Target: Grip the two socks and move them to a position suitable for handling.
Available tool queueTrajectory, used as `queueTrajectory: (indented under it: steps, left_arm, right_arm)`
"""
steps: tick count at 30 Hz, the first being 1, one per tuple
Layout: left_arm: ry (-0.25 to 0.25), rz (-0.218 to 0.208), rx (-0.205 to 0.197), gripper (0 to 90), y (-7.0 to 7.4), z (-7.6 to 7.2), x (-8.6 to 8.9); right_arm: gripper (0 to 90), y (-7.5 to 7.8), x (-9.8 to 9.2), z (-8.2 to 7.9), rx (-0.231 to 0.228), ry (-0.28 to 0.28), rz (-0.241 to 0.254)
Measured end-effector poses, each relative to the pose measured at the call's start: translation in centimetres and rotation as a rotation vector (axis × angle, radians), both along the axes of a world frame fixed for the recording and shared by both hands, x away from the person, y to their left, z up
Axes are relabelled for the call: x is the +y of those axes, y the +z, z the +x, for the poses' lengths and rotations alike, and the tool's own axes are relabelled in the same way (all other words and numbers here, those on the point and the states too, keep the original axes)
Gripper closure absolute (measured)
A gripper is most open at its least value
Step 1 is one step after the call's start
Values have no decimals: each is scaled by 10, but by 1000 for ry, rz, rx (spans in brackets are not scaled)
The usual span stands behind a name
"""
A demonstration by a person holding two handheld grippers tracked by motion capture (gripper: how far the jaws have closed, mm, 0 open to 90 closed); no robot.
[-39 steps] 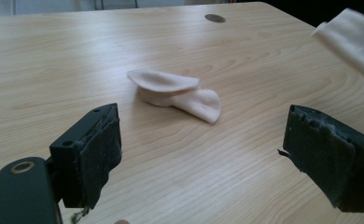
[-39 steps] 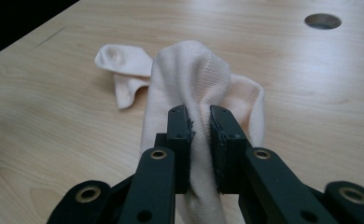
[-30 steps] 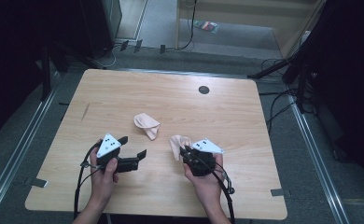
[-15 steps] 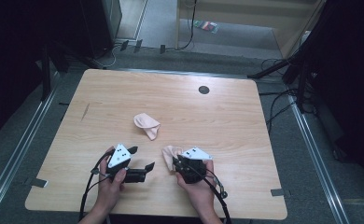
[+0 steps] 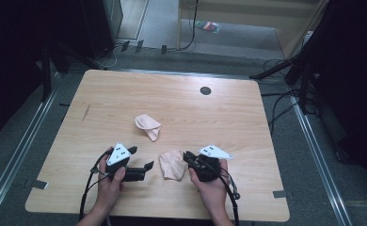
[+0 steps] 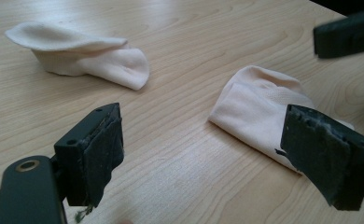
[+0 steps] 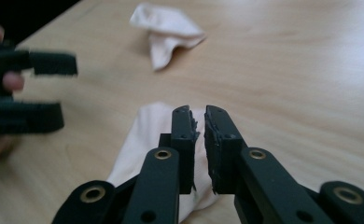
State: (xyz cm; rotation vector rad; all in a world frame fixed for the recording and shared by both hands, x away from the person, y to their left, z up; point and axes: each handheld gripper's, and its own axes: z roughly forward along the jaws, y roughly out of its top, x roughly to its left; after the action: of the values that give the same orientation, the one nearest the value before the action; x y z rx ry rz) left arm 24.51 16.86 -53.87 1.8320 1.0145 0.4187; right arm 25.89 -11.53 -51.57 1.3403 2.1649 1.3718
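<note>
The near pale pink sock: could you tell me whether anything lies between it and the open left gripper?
Nothing visible does. Only bare wooden table separates the left gripper from the near pale pink sock; the second pale pink sock lies farther off.

No text, label, brand, number or sign can be read anywhere in these pictures. The grey plates on top of the two grippers carry only small dark dots, not letters or figures. The socks are plain, the wooden table [image 5: 247, 113] bears only a dark round hole near its far edge, and the small coloured thing on the floor beyond the table is too blurred to show any print.
</note>
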Motion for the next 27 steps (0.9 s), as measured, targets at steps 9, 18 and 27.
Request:
queueTrajectory:
  steps: [9,18,27]
  left_arm:
    - [-3,-3,1,135,0,0,1]
    - [-12,9,20,135,-2,0,-2]
    - [-91,15,79,134,-6,-5,-26]
  right_arm:
    - [646,-25,16,6,75,57,-134]
    - [843,-25,21,0,-2,85,-191]
    - [856,14,22,2,-35,104,-66]
